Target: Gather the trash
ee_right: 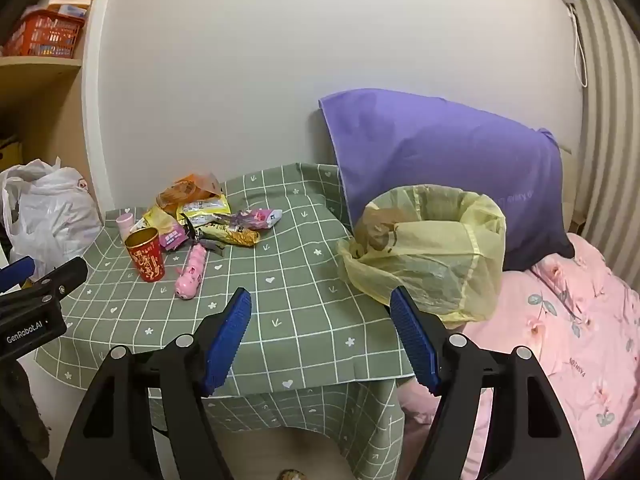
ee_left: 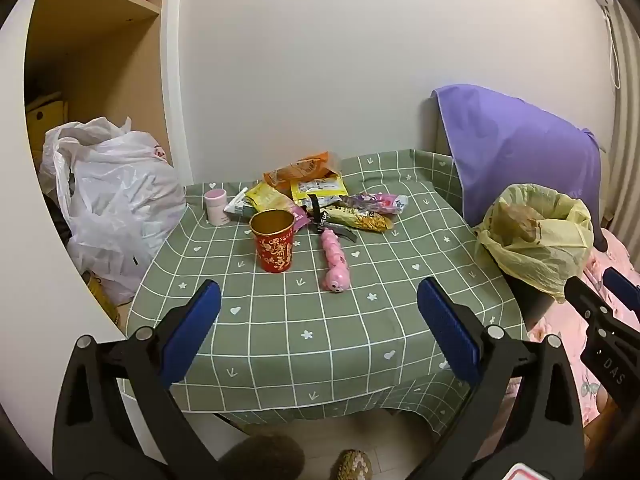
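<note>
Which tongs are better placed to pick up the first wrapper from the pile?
Probably the left tongs: open, empty, facing the wrapper pile. The right tongs sit beside the lined bin.

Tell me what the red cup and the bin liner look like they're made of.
Red cup: probably paper or thin metal, its gold inside shiny and the outside printed. Bin liner: thin yellow plastic film, translucent and crinkled.
</note>
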A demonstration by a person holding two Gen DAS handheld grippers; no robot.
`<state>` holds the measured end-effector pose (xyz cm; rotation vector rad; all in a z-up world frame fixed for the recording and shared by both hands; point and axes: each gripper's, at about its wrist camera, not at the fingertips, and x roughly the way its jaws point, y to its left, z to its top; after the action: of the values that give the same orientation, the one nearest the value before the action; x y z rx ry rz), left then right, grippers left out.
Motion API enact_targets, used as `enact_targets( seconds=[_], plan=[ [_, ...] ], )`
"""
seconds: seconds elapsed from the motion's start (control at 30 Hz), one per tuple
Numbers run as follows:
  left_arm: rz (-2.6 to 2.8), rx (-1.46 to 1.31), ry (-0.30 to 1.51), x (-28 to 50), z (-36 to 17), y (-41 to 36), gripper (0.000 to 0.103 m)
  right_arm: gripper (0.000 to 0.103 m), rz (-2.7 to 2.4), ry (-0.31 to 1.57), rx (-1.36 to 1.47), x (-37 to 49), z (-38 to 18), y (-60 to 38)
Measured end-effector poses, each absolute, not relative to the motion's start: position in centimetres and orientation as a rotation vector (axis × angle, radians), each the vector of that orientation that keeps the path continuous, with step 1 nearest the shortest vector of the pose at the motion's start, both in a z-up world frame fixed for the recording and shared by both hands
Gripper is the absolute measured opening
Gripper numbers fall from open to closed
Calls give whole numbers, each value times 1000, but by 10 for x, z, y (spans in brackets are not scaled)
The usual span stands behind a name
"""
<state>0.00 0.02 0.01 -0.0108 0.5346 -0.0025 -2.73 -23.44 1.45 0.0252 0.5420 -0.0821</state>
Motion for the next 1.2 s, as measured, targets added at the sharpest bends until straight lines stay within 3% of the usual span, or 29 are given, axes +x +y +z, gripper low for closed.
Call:
enact_targets(
  seconds=[1.2],
  plan=[
    [-18, 14, 514, -4, 7, -7, 94, 68, -77, 547, 24, -26, 19, -235]
  ],
)
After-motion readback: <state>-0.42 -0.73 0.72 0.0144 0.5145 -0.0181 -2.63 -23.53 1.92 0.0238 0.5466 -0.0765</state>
